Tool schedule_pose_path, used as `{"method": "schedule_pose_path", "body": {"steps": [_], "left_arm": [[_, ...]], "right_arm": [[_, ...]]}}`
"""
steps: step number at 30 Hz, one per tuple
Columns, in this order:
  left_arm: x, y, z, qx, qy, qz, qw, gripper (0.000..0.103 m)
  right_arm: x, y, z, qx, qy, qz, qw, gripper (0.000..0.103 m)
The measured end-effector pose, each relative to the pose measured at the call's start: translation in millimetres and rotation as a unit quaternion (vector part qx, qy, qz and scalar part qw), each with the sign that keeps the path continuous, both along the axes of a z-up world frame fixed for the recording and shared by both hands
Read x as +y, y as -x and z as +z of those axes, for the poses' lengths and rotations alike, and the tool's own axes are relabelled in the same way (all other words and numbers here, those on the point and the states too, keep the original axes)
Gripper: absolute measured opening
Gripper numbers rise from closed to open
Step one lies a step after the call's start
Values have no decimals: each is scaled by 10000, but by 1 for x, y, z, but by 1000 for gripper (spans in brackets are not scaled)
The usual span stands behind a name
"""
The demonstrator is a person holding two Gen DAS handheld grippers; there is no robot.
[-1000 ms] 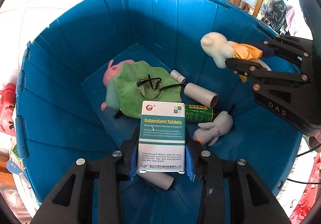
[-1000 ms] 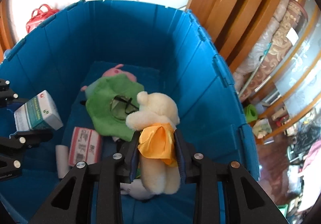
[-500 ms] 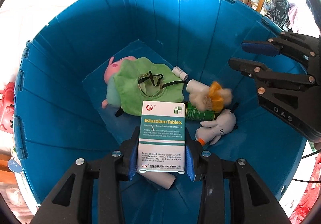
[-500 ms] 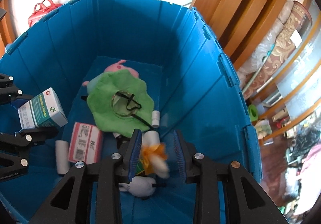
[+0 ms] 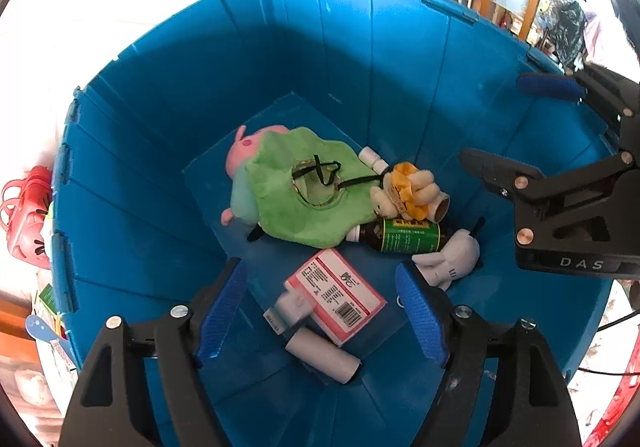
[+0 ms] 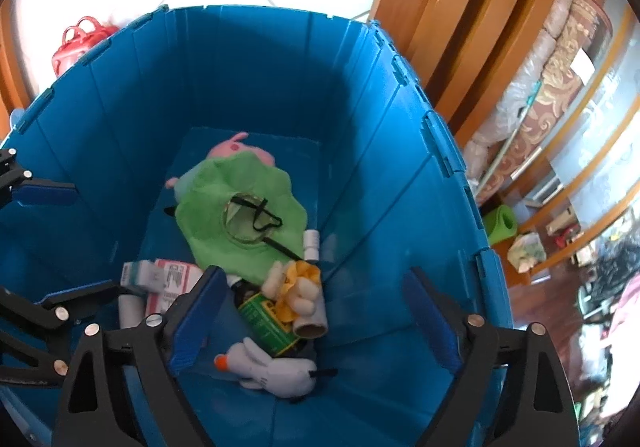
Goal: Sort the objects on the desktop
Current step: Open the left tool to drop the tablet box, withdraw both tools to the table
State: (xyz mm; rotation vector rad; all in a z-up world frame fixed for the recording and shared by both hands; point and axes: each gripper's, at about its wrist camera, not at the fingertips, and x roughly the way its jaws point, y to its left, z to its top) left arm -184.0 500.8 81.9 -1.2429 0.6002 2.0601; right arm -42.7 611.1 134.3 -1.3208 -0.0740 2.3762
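Both grippers hang over a deep blue bin (image 5: 320, 47) (image 6: 240, 67). My left gripper (image 5: 320, 307) (image 6: 60, 243) has its jaws opening, with nothing pressed between the pads. The white and teal tablet box (image 5: 290, 307) (image 6: 138, 275) shows blurred below it, on a pink box (image 5: 340, 295) (image 6: 172, 279). My right gripper (image 6: 316, 307) (image 5: 516, 127) is also opening and holds nothing. A cream bear with an orange scarf (image 5: 408, 191) (image 6: 298, 287) lies on the bin floor on a green bottle (image 5: 404, 241) (image 6: 264, 321).
The bin also holds a green cloth (image 5: 304, 195) over a pink pig plush (image 5: 244, 151), a white plush (image 5: 448, 259) (image 6: 276, 367), a cardboard tube (image 5: 324, 359) and a small white vial (image 5: 372, 159). A red bag (image 6: 80, 43) and wooden furniture (image 6: 460, 27) stand outside.
The right gripper opened and the bear fell onto the bottle in the bin. Then the left gripper opened and the tablet box dropped onto the pink box.
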Motion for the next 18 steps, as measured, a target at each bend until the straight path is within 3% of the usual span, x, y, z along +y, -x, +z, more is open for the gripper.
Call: {"method": "schedule_pose_path", "body": {"steps": [6, 12, 15, 18], "left_arm": [[-29, -6, 28, 447, -570, 260, 9970, 77], [-85, -16, 67, 1249, -1275, 700, 9814, 84], [-117, -23, 79, 1664, -1573, 843, 9698, 91], [-152, -20, 81, 1671, -1858, 1031, 9628, 91]], "right_arm": [[3, -3, 3, 175, 20, -164, 9997, 101], [-1, -13, 11, 511, 103, -216, 9984, 103], [-8, -23, 30, 1015, 414, -260, 9936, 103], [-28, -33, 60, 1720, 711, -204, 9823, 103]]}}
